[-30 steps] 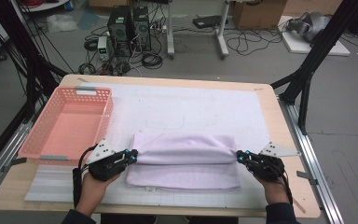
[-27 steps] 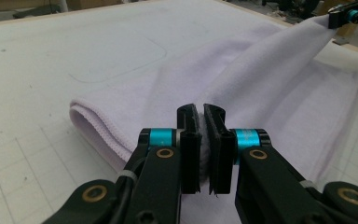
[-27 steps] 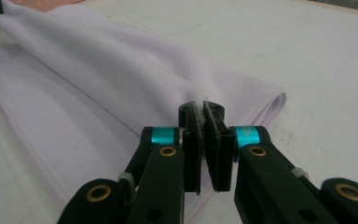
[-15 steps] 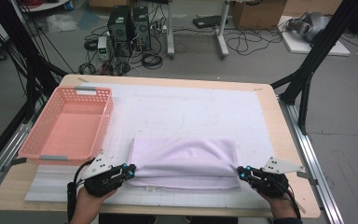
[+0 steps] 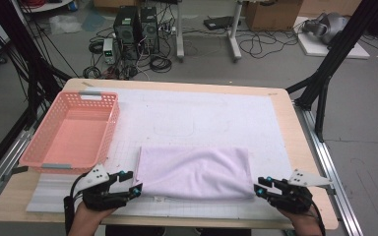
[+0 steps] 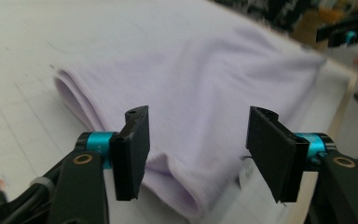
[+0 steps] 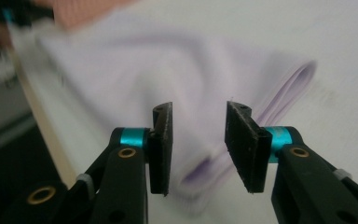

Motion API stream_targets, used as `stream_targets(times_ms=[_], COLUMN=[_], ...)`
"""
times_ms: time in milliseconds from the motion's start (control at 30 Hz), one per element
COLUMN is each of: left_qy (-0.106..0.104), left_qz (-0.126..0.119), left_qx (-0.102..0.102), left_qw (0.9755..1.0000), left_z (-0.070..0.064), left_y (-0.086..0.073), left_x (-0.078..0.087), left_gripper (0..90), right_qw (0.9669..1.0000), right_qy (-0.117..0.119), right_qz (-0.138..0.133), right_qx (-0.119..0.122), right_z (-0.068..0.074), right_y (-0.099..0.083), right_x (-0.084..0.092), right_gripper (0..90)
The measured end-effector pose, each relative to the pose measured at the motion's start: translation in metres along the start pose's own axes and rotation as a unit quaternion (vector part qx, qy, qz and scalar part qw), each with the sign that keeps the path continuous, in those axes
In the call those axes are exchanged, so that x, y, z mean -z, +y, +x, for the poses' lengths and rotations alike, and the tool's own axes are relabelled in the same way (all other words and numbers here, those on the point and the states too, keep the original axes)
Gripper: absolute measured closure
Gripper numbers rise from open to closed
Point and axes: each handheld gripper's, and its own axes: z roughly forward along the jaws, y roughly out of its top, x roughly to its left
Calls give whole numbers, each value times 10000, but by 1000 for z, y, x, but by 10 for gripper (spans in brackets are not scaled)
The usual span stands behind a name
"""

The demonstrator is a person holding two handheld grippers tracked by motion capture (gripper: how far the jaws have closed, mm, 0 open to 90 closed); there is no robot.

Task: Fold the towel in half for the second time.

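Jaws of the left gripper (image 5: 128,183) and the right gripper (image 5: 264,187) stand parted at opposite ends of a folded lilac towel (image 5: 195,172) on the tabletop (image 5: 275,118), both having just been opening. Neither pair presses on the cloth: in the left gripper view the towel's near corner lies just ahead between the spread jaws, and the right gripper view shows the same at the other end. A pink basket (image 5: 71,132) sits beyond the left gripper, well apart from the towel.
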Motion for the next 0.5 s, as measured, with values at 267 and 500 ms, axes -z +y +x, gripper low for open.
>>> stream_targets(times_ms=[267, 500], left_qy=[500, 1079], left_qz=[520, 1142], left_qx=[13, -170], left_qw=[9974, 9874], left_z=[14, 17], left_y=[4, -6], left_x=[-35, -50], left_gripper=[490, 500], right_qw=[9949, 9756], right_qy=[-719, -1255], right_qz=[643, 1638], right_qx=[280, 756], right_z=[7, 10], right_y=[8, 0], right_x=[-46, -51], right_gripper=[546, 519])
